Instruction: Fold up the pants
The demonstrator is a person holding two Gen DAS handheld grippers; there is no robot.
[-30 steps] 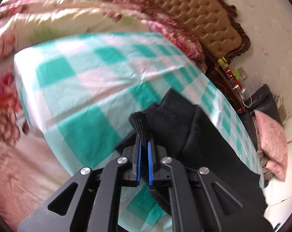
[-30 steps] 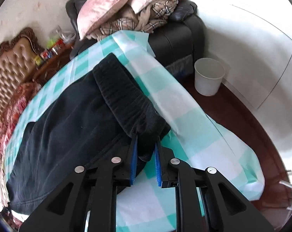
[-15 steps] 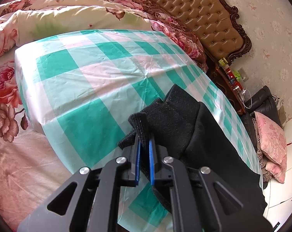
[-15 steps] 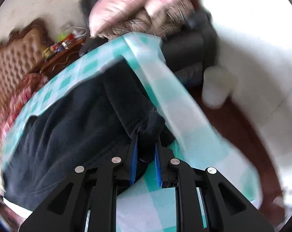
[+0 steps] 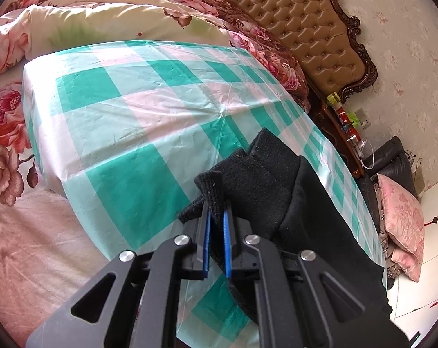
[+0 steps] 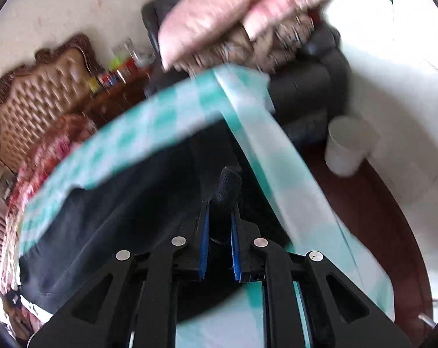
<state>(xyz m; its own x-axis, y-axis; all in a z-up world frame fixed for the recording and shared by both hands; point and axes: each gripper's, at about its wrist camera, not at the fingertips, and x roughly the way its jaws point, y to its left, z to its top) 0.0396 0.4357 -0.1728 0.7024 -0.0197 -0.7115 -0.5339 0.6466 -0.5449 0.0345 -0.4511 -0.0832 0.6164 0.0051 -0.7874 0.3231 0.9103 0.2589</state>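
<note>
Black pants [image 5: 306, 203] lie on a green and white checked cloth [image 5: 137, 110] spread over the bed. My left gripper [image 5: 215, 203] is shut on a ribbed cuff [image 5: 211, 187] at the leg end, which stands up between the blue pads. The right wrist view is blurred. There my right gripper [image 6: 221, 206] is shut on the bunched ribbed waistband [image 6: 229, 185] of the pants [image 6: 126, 220], raised a little off the cloth [image 6: 279, 174].
A floral quilt [image 5: 108, 8] and a tufted brown headboard [image 5: 300, 23] lie beyond the cloth. A cluttered bedside table [image 5: 343, 121], a dark sofa with pink pillows [image 6: 236, 14] and a white bin [image 6: 349, 145] on the floor stand to the side.
My right gripper has lifted and rolled with the waistband, so the pants edge bunches up and the view blurs. The left gripper holds still on the cuff.
</note>
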